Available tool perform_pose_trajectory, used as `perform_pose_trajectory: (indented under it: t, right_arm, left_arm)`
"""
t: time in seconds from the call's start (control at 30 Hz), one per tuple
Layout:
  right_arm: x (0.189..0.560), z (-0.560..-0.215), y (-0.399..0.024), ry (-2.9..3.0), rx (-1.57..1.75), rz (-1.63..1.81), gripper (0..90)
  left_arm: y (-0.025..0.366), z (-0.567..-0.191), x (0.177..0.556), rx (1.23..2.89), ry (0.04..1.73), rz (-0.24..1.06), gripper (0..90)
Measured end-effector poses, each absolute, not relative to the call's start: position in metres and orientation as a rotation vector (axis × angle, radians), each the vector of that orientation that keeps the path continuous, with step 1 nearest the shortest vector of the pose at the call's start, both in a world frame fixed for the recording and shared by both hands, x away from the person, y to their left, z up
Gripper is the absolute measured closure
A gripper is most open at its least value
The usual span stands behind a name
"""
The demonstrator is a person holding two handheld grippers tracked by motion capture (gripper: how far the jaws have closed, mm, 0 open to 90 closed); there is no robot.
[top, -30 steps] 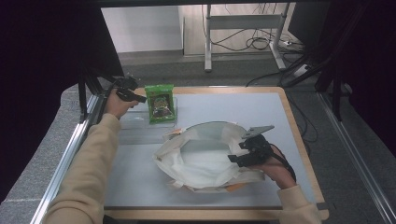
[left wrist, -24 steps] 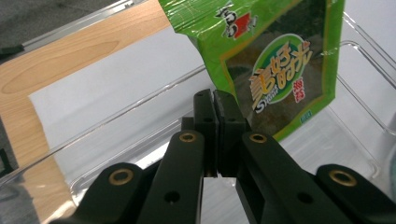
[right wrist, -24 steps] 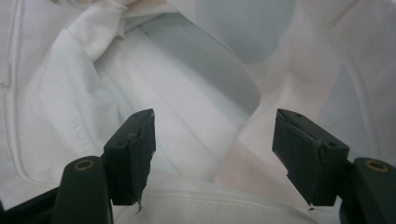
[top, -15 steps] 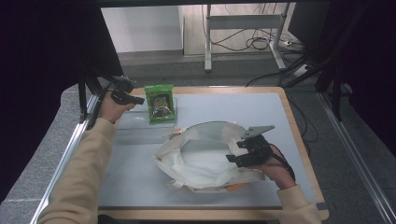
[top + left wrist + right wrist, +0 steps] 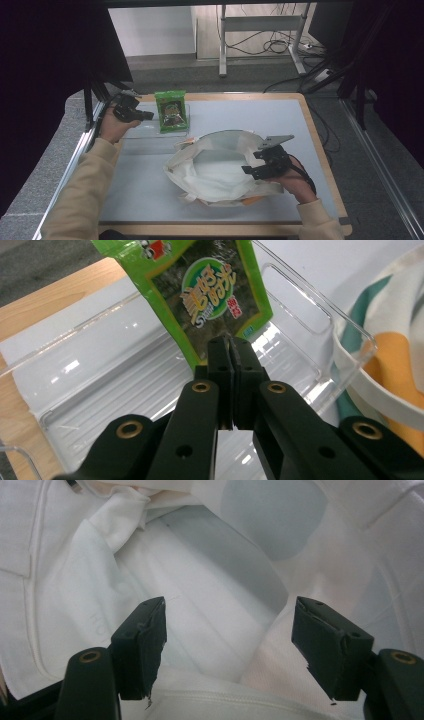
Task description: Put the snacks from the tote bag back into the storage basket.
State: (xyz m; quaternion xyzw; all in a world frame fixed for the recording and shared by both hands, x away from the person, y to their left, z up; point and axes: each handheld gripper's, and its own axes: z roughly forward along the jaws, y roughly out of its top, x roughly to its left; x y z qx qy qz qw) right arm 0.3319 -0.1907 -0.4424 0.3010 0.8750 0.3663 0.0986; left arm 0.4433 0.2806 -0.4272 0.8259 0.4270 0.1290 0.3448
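A green seaweed snack packet [image 5: 171, 111] [image 5: 210, 290] stands tilted in a clear plastic tray [image 5: 150, 134] [image 5: 100, 385] at the table's far left. My left gripper [image 5: 149, 116] [image 5: 230, 342] is shut, its jaw tips pinching the packet's lower edge. A white cloth tote bag [image 5: 220, 172] [image 5: 210, 580] with orange and green print lies open in the middle of the table. My right gripper [image 5: 252, 167] [image 5: 230, 645] stands open at the bag's right rim. The hem runs between its wide-apart jaws, and the pads press on nothing.
The grey table top [image 5: 260, 117] has a wooden border; its far right part is bare. A metal frame rail [image 5: 92, 135] runs along the left edge next to my left hand. Cables and a stand [image 5: 260, 30] lie on the floor beyond the table.
My left hand has shifted a little toward the near side beside the tray, still shut at the packet. The bag and the right gripper have not moved.
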Motion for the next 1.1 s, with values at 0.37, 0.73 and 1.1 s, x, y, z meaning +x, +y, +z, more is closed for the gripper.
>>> perform_pose_trajectory:
  t: [0.37, 0.73, 1.1]
  right_arm:
    - [0.333, -0.443, -0.19, 2.593, 0.89, 1.082, 30.0]
    - [0.331, -0.436, -0.194, 2.565, 0.889, 1.099, 30.0]
    - [0.331, -0.427, -0.207, 2.516, 0.91, 1.134, 30.1]
  left_arm:
    - [0.274, -0.428, 0.416, 2.135, 1.048, 0.312, 88.9]
    - [0.261, -0.431, 0.387, 2.15, 0.99, 0.278, 88.7]
    - [0.243, -0.44, 0.359, 2.161, 0.915, 0.235, 84.5]
